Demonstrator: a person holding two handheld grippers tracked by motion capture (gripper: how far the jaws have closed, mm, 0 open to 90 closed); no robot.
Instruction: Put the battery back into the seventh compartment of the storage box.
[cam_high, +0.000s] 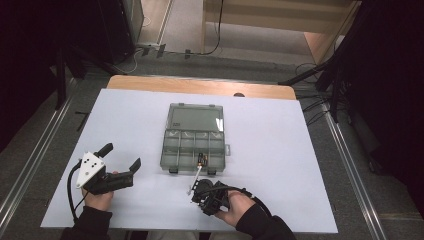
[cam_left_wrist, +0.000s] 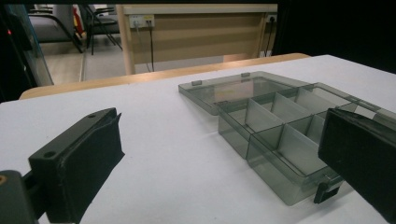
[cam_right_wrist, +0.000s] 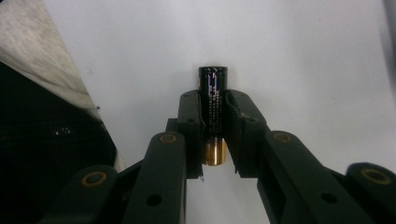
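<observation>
Where jaws close, right gripper (cam_right_wrist: 215, 135) clamps battery (cam_right_wrist: 213, 100).

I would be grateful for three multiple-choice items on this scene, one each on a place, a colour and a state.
1. Where does the box sit relative to the left gripper?
A. To its right on the table
B. Behind the person
C. On the floor

2. What colour is the battery body?
A. Red
B. Black
C. White

3. What state is the box lid in?
A. Shut and latched
B. Taken off and set aside
C. Open, lying flat behind the box

Answers: 1 A, as the high view puts the box mid-table, right of the left gripper. 2 B, as the right gripper view shows a black body with a gold end between the right gripper's fingers. 3 C, as the left gripper view shows the lid folded back, compartments exposed.
</observation>
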